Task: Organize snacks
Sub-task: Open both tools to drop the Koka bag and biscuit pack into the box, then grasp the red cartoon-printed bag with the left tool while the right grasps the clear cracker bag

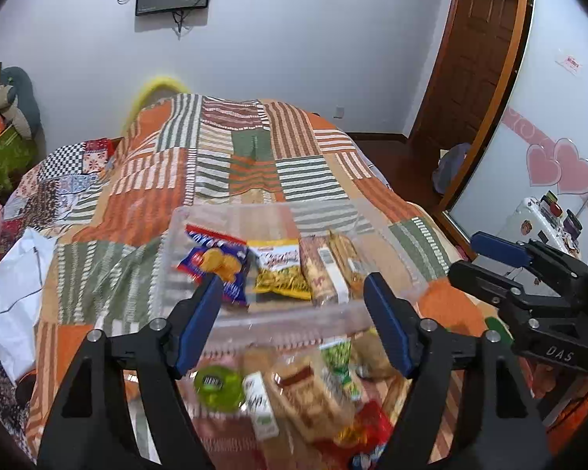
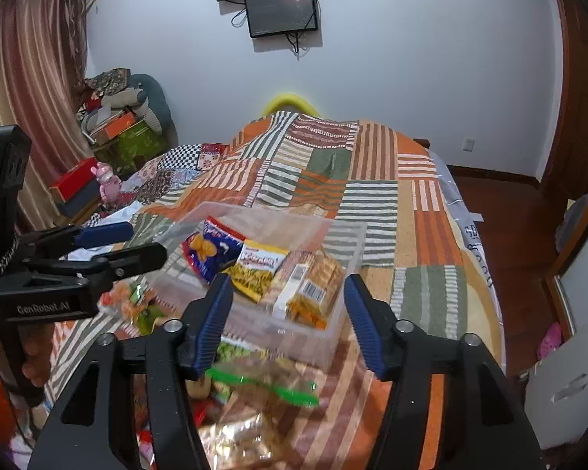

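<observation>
Soft, even indoor light fills both views, with a cool cast on the white wall (image 1: 294, 58) and only faint shadows. Fisheye distortion bends the door frame (image 1: 501, 90) and darkens the corners. The loose snack packets (image 2: 254, 399) nearest the lenses are blurred.

Left wrist: looks forward, down over the bed (image 1: 235, 164)
Right wrist: same way, close
Shared: clear bin (image 1: 262, 317)

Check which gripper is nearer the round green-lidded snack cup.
Left. The left gripper hangs open almost directly over the green-lidded cup in the loose pile. The right gripper, also open, sits further right, over a green-sealed bag; the cup isn't visible there.
</observation>
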Available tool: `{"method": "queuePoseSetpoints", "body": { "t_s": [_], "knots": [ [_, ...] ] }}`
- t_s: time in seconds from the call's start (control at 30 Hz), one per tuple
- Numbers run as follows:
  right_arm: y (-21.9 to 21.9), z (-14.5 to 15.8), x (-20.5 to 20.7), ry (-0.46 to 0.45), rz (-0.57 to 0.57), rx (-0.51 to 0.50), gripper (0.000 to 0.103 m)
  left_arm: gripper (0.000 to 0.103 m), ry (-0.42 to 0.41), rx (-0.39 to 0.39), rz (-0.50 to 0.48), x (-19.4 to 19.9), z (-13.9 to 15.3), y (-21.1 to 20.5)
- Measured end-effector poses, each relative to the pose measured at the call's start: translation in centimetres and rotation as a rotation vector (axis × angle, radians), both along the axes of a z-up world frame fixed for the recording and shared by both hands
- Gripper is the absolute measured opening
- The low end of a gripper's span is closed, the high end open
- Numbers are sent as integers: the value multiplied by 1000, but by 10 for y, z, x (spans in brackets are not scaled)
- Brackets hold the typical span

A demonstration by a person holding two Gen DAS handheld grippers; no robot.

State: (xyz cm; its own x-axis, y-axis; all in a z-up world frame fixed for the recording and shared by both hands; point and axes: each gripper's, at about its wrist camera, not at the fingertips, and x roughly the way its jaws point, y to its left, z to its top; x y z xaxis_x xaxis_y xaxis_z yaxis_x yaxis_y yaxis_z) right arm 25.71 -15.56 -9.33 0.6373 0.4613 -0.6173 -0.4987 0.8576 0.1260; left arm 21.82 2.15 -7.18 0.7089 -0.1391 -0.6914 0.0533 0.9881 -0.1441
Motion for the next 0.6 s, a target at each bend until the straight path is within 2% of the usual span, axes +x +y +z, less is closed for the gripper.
{"method": "queuePoseSetpoints", "body": {
  "t_s": [0.2,0.43,0.6],
  "knots": [
    [-6,-8,-20,17,9,-10,59,79,22,14,9,-32,-7,6],
    [-9,-29,-39,70,16,-18,59,79,81,20,17,-59,-30,10],
    [-7,-47,-49,107,32,-55,59,79,155,-35,6,-73,-55,12]
  ]
}}
